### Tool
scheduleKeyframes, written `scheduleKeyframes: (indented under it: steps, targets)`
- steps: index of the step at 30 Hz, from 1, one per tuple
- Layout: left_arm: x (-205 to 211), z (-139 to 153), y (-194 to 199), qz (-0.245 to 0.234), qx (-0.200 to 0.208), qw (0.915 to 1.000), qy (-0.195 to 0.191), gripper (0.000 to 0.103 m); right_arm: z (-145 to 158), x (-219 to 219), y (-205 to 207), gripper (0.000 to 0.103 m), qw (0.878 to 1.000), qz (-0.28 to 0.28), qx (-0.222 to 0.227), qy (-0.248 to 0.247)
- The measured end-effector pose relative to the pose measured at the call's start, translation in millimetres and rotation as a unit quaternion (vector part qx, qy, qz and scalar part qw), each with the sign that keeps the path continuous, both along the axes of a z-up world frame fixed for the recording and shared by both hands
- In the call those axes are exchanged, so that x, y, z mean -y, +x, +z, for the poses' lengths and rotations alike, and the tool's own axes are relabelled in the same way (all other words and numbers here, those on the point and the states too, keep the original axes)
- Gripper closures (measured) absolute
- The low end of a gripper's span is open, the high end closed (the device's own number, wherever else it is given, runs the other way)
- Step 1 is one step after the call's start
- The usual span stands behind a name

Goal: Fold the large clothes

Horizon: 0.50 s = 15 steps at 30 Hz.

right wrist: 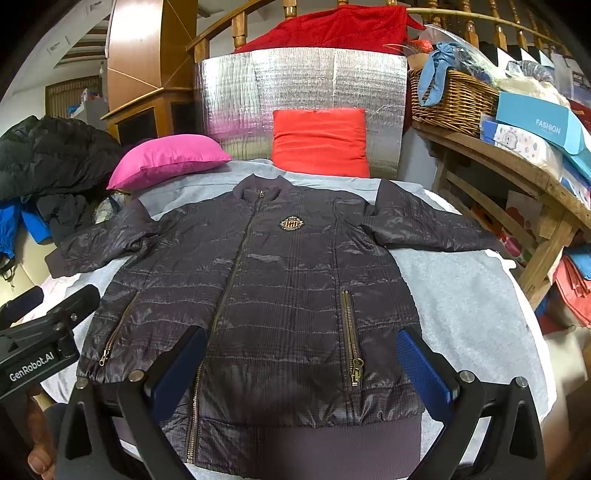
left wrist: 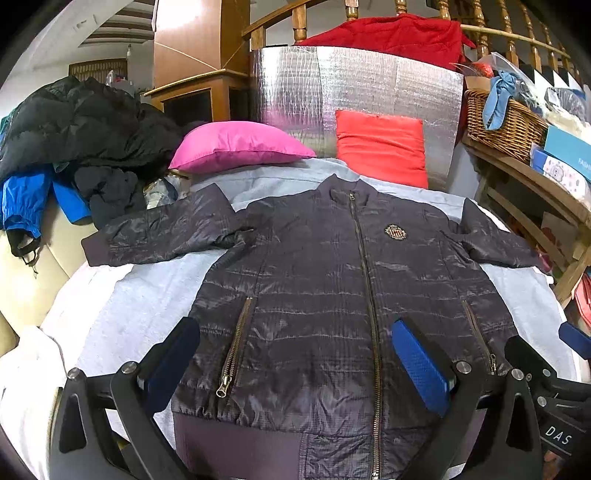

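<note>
Left wrist view: one dark quilted jacket (left wrist: 314, 295), zipped shut, front up, laid flat on a grey sheet (left wrist: 136, 306) over the bed, collar at the far end, hem nearest the camera, both sleeves spread outward. Crest badge (left wrist: 397, 232) on the chest; one zip pocket (left wrist: 236, 347) on each side of the centre zip. Left claw (left wrist: 295, 362): released, its blue pads wide apart above the lower jacket, holding nothing; whether the pads touch the cloth cannot be told. Part of the right claw shows at the right edge of this view. Right wrist view: same jacket (right wrist: 266, 295), seen from slightly further right. Right claw (right wrist: 303, 373): released, pads spread over the hem area, holding nothing. Left claw body marked "GenRobot.AI" at the left edge, with part of a hand (right wrist: 37, 443) below it. Far end of the bed: pink pillow (right wrist: 166, 158) at left, red pillow (right wrist: 321, 142) at centre leaning on a silver foil panel (right wrist: 295, 81). Red cloth (right wrist: 332, 27) draped over the wooden rail above the panel. Left of the bed: heap of dark clothes (left wrist: 85, 125) with a blue garment (left wrist: 26, 199). Right of the bed: wooden shelf (right wrist: 498, 155) carrying a wicker basket (right wrist: 454, 99) and boxes, one marked "FASHION" (right wrist: 543, 122).
</note>
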<state>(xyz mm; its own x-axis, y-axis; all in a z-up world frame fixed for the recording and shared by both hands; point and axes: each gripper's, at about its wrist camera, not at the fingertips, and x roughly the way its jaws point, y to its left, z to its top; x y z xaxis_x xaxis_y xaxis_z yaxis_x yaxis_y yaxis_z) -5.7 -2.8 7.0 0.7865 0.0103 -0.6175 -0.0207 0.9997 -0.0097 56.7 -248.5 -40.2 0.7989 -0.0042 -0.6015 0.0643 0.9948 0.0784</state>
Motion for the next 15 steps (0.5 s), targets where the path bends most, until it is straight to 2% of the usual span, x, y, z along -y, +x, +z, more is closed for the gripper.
scheduleKeyframes:
  steps: [15]
  targets:
    - [-1.4, -3.4, -1.2, 0.0, -0.006, 1.0, -0.003, 0.0, 0.3, -0.2, -1.0, 0.0, 1.0, -0.002, 0.001, -0.003]
